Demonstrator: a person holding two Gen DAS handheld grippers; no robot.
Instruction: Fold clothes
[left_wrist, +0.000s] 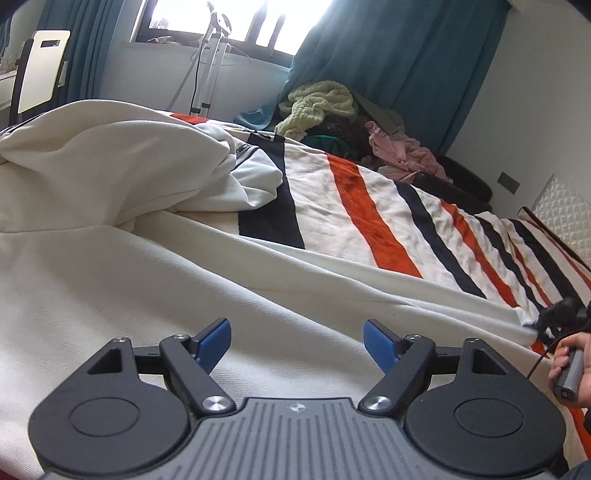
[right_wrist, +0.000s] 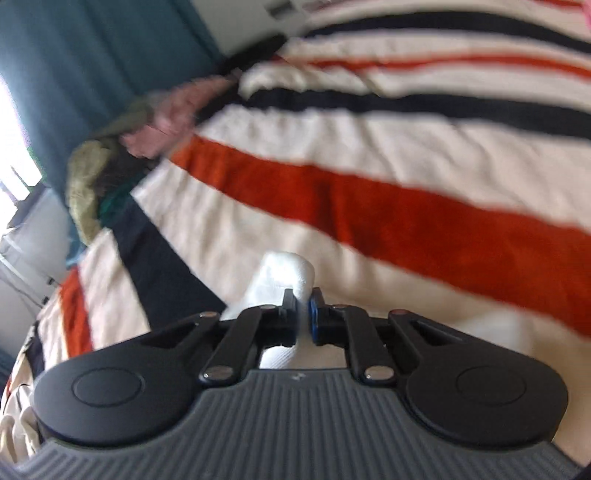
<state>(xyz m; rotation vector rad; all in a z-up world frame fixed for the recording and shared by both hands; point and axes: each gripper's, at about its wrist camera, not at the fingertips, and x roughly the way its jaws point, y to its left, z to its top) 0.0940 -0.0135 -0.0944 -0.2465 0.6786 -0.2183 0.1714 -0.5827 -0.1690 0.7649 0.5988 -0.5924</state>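
Right tongs (right_wrist: 303, 314) pinch a corner of the white garment (left_wrist: 129, 295), spread on the bed (left_wrist: 369, 221) under the left tongs (left_wrist: 297, 343), which gape empty. Best clamp the near hem squarely, then lift both corners evenly.

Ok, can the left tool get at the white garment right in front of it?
Probably yes. The left tool is open just over the white garment, with no obstruction between its blue pads and the cloth; the right tool already pinches a far corner.
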